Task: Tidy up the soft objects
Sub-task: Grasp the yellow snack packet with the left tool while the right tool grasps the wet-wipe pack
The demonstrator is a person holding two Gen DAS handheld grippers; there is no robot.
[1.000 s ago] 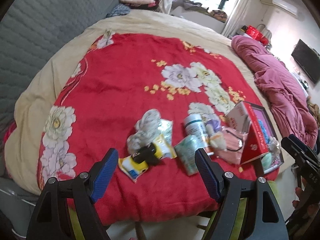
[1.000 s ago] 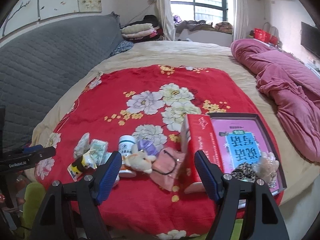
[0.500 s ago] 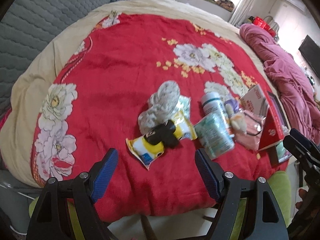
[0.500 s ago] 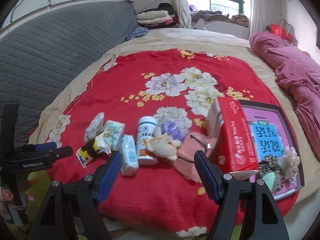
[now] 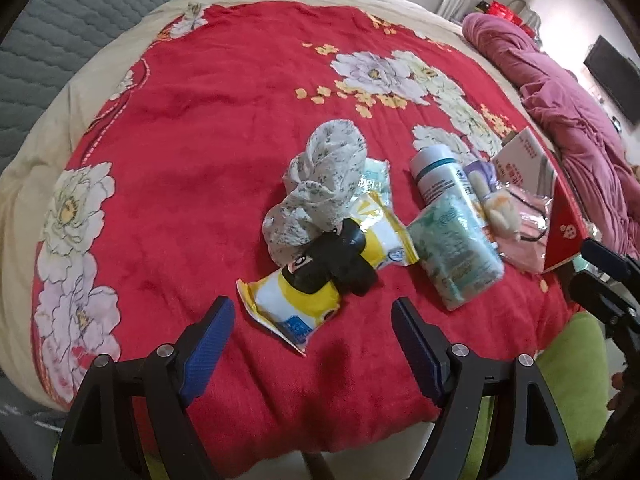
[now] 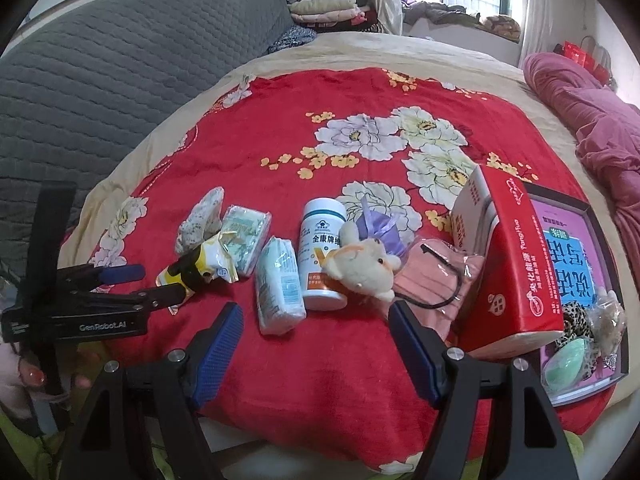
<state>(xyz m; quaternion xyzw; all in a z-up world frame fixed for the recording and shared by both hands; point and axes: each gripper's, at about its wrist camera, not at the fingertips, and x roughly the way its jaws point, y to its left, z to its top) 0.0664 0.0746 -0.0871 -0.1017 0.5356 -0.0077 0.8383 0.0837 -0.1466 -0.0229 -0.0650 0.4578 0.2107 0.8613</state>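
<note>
Soft things lie in a row near the front edge of the red flowered blanket (image 5: 192,128). A floral cloth bundle (image 5: 328,184) leans on a yellow-white packet (image 5: 304,308) with a black item (image 5: 336,264) on top. To their right are a green tissue pack (image 5: 456,248), a white bottle (image 6: 322,252), a beige plush toy (image 6: 360,268) and a pink mask pouch (image 6: 436,280). My left gripper (image 5: 312,308) hangs open just above the yellow packet. My right gripper (image 6: 316,312) is open in front of the bottle and plush, holding nothing.
A red carton (image 6: 508,256) stands at the right beside a tray (image 6: 600,216) holding a pink booklet, a leopard scrunchie and a mint sponge. A pink quilt (image 6: 592,120) lies at the far right and a grey headboard (image 6: 100,72) at the left. A hand (image 6: 28,376) holds the left tool.
Both grippers have sunk toward the bed's front edge, so the row of items looks larger and nearer. Both stay open, and nothing on the blanket has moved.
</note>
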